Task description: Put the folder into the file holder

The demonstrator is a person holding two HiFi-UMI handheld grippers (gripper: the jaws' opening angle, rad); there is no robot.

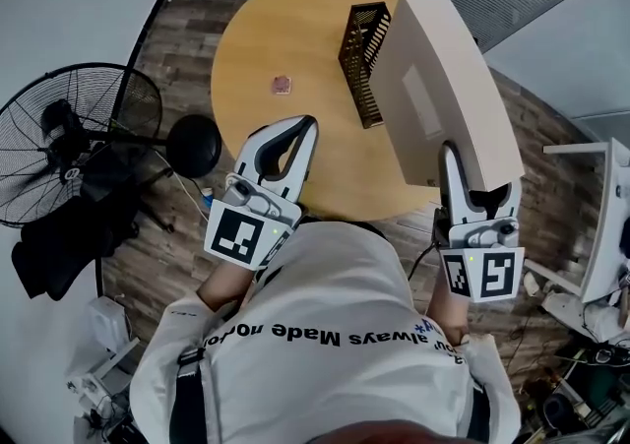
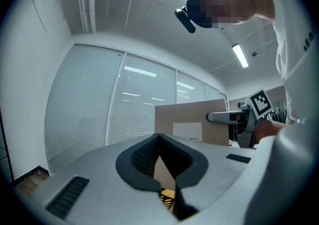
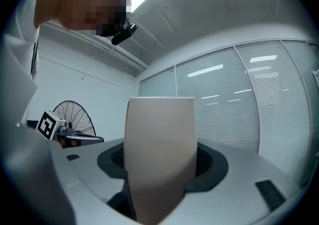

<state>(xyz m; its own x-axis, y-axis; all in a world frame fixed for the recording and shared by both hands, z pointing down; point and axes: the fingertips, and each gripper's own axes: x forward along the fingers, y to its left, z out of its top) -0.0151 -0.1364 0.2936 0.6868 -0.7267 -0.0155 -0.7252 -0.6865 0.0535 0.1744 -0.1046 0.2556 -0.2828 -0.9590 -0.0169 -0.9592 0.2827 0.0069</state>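
A beige box folder (image 1: 443,78) is lifted in the air, tilted, over the right side of the round table. My right gripper (image 1: 455,158) is shut on its lower end; in the right gripper view the folder (image 3: 159,149) fills the space between the jaws and hides their tips. The dark mesh file holder (image 1: 362,53) stands on the table, just left of the folder and partly behind it. My left gripper (image 1: 309,123) hovers over the table's near edge, shut and empty, its tips touching (image 2: 159,136). In the left gripper view the folder (image 2: 192,119) shows ahead.
The round wooden table (image 1: 266,38) carries a small pink object (image 1: 283,85) left of the holder. A floor fan (image 1: 69,137) and a black round stool (image 1: 194,145) stand at the left. White furniture (image 1: 605,225) and cables crowd the right.
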